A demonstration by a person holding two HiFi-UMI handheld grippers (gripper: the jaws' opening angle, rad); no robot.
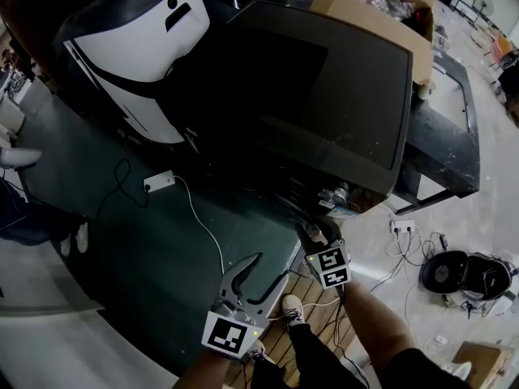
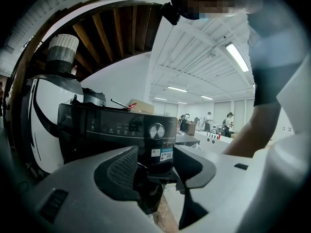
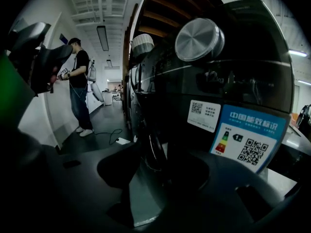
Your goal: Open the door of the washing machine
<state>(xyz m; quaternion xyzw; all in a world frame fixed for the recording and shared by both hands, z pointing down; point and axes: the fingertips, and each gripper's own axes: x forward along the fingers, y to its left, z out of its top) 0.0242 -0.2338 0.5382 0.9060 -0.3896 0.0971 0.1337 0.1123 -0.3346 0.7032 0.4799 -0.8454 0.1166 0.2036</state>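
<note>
two grippers are in use, and only one is at the work. the washing machine [image 1: 324, 96] stands directly ahead of us, a dark front-loader seen from above in the head view, beside a white appliance [image 1: 142, 47]. the right gripper [image 1: 316, 235] is set low against the machine's front face, below the control knob [image 3: 199, 39] and near the energy label [image 3: 248, 137]. in the right gripper view its jaws stand apart, one on each side of the door rim [image 3: 151, 152], with a strip of floor showing between one jaw and the rim; we read this as straddling, not clamped. we judge this placement is chosen because the rim is the edge the jaws can grip to pull the door outward. we judge the door to be shut or nearly so, though no view shows the latch. the left gripper [image 1: 263, 270] hangs back from the machine, nearer our body, with jaws apart and nothing between them; its own view looks past them to the control panel [image 2: 121, 127]. it is held clear, we judge, so that the door's swing is unobstructed. next step, in our estimate: close the right jaws on the rim and draw it toward us. caution: a shallow bite may slip off the smooth rim.
</note>
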